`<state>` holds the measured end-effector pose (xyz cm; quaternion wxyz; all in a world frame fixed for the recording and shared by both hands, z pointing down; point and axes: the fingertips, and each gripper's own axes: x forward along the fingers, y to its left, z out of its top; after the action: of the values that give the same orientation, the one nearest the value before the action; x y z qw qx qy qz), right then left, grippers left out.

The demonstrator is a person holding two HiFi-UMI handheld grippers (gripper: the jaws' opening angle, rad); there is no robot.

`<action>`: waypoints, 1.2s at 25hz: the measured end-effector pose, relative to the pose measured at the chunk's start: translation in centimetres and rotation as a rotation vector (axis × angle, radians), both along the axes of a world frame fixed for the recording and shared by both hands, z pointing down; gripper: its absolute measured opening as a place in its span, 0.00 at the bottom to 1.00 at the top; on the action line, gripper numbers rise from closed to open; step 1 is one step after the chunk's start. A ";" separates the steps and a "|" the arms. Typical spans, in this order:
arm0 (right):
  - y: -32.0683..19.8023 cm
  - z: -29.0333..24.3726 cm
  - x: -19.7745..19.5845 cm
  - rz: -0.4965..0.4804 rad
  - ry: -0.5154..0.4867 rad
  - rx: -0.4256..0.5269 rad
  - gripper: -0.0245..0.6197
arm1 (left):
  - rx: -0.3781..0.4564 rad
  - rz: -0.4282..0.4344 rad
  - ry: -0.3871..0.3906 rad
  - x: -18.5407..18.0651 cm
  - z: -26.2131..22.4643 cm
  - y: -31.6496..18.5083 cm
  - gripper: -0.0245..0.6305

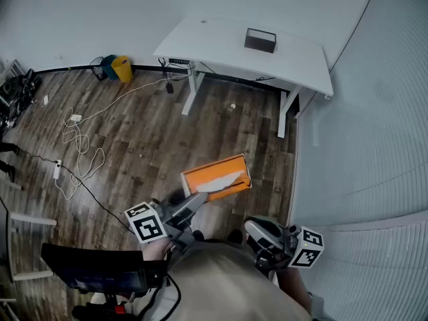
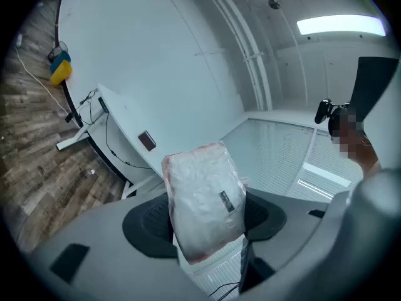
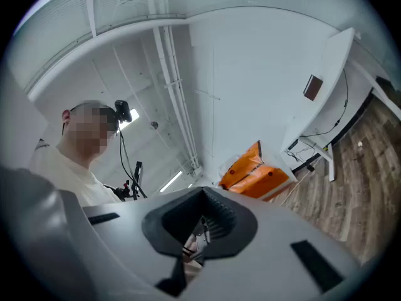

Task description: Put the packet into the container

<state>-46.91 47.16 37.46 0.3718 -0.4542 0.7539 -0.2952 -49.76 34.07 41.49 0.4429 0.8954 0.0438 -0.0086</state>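
The left gripper [image 1: 199,198] grasps the orange packet [image 1: 215,178] by its near end, with a jaw pressed on each side. It holds the packet out over the wood floor [image 1: 147,132], close to the person. The right gripper [image 3: 197,224], near on the right, is clenched on nothing. The dark container [image 1: 260,40] sits on the white table [image 1: 214,42] at the far side, well apart from the packet. Cables [image 1: 80,142] trail across the floor at left.

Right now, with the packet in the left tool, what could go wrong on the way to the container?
The left tool grips the packet near one edge, so it could slip out. The container sits far off on the white table; a hasty drop may miss. Cables on the floor could trip you.
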 end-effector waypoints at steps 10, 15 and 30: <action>0.4 -2.9 -0.1 0.020 0.068 0.005 0.06 | -0.005 0.022 0.009 0.2 -2.2 0.5 0.45; 3.0 -1.2 2.9 0.001 0.058 0.017 0.06 | 0.016 0.010 0.004 3.5 -1.1 2.8 0.45; 5.4 2.4 11.4 -0.050 0.044 0.036 0.06 | 0.066 -0.044 -0.040 11.6 1.4 4.9 0.45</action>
<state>-35.49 52.60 39.82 0.3557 -0.4351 0.7780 -0.2808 -38.15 38.97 42.85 0.4139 0.9102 0.0155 0.0010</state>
